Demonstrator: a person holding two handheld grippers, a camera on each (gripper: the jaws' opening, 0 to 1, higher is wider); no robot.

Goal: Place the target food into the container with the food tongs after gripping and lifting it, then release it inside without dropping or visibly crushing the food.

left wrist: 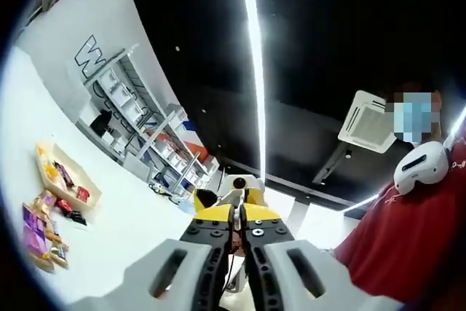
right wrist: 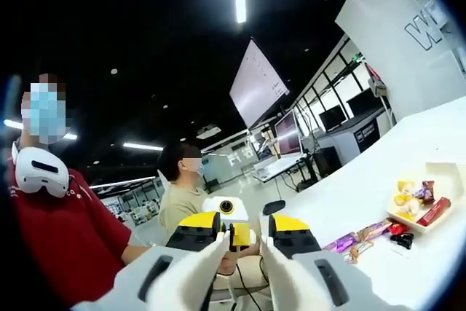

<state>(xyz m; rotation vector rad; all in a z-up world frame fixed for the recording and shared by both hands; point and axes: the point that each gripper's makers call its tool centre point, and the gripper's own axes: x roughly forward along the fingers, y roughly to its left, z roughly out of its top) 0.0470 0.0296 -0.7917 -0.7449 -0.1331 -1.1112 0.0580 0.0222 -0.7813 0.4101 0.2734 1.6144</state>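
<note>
Left gripper [left wrist: 237,249], seen in the left gripper view: two pale jaws with yellow and black blocks at their ends, pressed together with no gap, nothing between them, tilted up toward a dark ceiling with a long light strip [left wrist: 255,71]. Right gripper [right wrist: 244,242], seen in the right gripper view: same build, jaws parted by a narrow gap, nothing held. White table [left wrist: 124,216]: runs along the left of the left gripper view and the lower right of the right gripper view. Container [left wrist: 67,174]: a shallow pale tray resting on the table, holding several snack packets in yellow and red; in the right gripper view the same tray [right wrist: 429,205] sits near the right edge. Loose snacks [left wrist: 42,231]: a cluster of wrapped packets, purple, orange and red, lying on the table just beside the tray and outside it; in the right gripper view they lie to the tray's left [right wrist: 364,234]. Which packet is the target cannot be told. Food tongs: cannot be made out. Person in a red shirt [right wrist: 65,231] with a white headset [right wrist: 40,169] at the neck stands close by. Second person [right wrist: 182,194] sits beyond the grippers. Shelving [left wrist: 145,132] stands behind the table.
</note>
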